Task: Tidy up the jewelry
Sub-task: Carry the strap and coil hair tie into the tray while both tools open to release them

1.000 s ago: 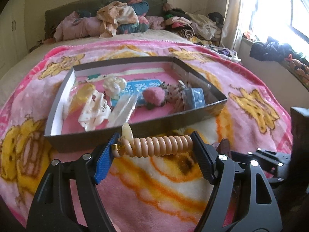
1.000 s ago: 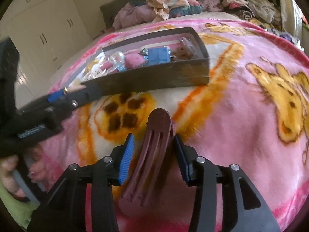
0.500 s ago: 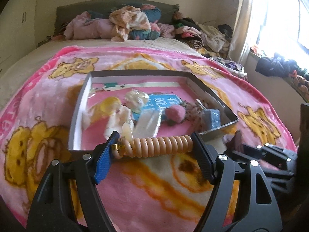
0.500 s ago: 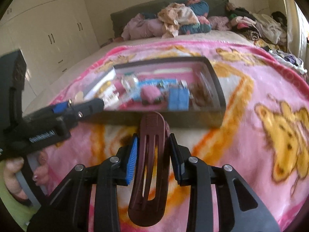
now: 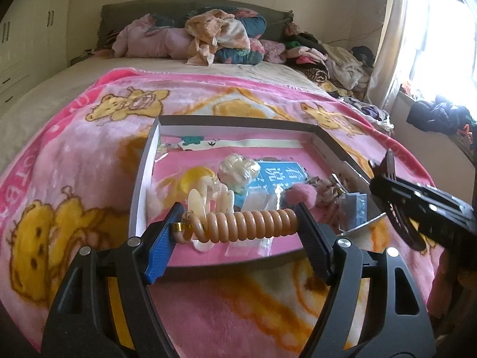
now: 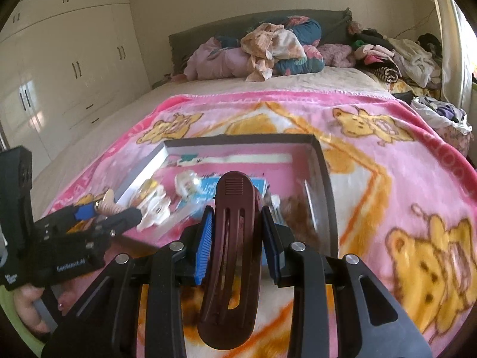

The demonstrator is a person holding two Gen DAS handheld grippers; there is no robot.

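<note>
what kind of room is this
Most likely a lived-in bedroom: a bed spread with a pink bear-print blanket, clothes heaped at the headboard, and built-in wardrobes along the wall.

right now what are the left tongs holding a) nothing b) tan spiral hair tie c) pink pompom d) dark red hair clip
b: the left tongs are shut on the tan spiral hair tie, stretched between the pads above the box; the dark red hair clip sits in the right tongs.

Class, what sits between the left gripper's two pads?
A tan coil hair tie spans the left gripper, pad to pad, shown in the left wrist view.
</note>
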